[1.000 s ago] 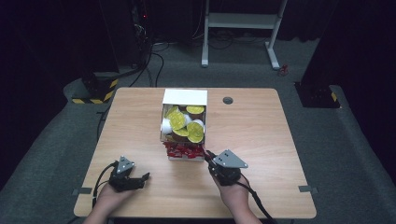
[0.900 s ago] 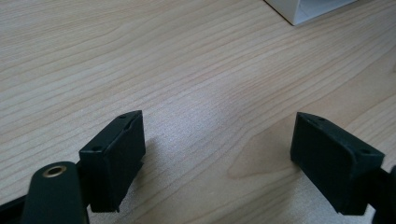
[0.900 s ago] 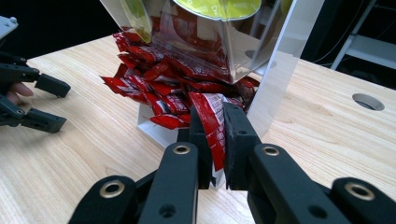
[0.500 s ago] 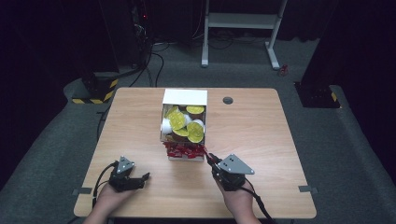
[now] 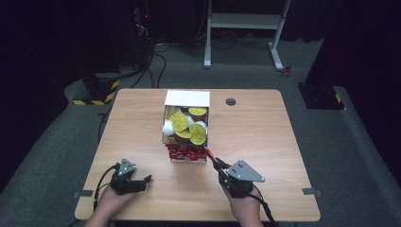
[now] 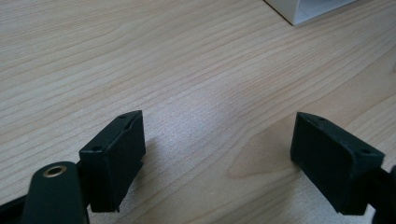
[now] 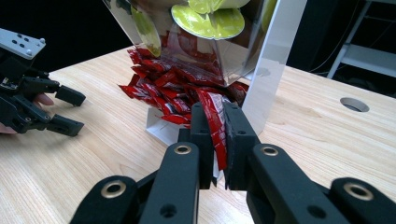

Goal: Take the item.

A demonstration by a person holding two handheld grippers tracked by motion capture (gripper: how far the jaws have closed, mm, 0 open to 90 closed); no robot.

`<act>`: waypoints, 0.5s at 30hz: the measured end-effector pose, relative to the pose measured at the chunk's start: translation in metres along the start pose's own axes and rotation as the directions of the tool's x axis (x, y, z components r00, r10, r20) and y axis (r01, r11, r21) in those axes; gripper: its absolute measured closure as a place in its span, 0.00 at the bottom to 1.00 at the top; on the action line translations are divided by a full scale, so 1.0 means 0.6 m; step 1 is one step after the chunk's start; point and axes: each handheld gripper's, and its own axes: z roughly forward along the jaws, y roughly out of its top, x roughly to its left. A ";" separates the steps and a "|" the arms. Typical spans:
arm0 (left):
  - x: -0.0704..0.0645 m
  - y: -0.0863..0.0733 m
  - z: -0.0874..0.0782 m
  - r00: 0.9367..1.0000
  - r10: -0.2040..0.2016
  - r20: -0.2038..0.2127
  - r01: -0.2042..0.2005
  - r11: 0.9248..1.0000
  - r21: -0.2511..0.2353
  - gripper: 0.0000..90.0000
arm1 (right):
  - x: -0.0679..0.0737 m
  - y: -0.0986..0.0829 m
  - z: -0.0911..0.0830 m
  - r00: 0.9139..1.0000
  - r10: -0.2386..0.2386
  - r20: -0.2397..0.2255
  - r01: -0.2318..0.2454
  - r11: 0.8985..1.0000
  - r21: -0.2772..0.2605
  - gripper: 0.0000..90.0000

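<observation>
A white box (image 5: 187,99) stands near the middle of the wooden worktop (image 5: 274,142), its top open and packed with small cups sealed with yellow-green lids (image 5: 180,121). At the box's near end a heap of red sachets (image 5: 185,152) spills out of a lower opening toward the person.

The right hand-held gripper (image 5: 211,157) sits at the near right of the box, held in the person's right hand (image 5: 243,208), its grey three-cornered plate facing up. Its jaws are closed on one red sachet (image 7: 215,122), which stands pinched upright between them; in the right gripper view that sachet is at the front edge of the heap, just before the box's white wall.

The left hand-held gripper (image 5: 143,181) rests low over the worktop at the near left, well apart from the box, in the person's left hand (image 5: 111,201). Its jaws are spread wide with bare wood between them, and a corner of the white box shows at the far upper right of the left gripper view.

A round dark grommet hole (image 5: 231,101) sits in the worktop to the right of the box's far end.
</observation>
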 end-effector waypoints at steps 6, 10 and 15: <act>0.000 0.000 0.000 1.000 0.001 0.000 -0.001 1.000 -0.001 0.20 | -0.002 -0.001 -0.011 1.000 0.011 0.003 -0.011 1.000 -0.008 0.95; 0.000 0.000 0.000 1.000 0.000 0.000 0.000 1.000 0.000 0.20 | -0.003 -0.002 -0.017 1.000 0.015 0.003 -0.015 1.000 -0.015 0.95; 0.000 0.000 0.000 1.000 0.000 0.000 0.000 1.000 0.000 0.20 | -0.005 -0.004 -0.022 1.000 0.020 0.010 -0.020 1.000 -0.020 0.95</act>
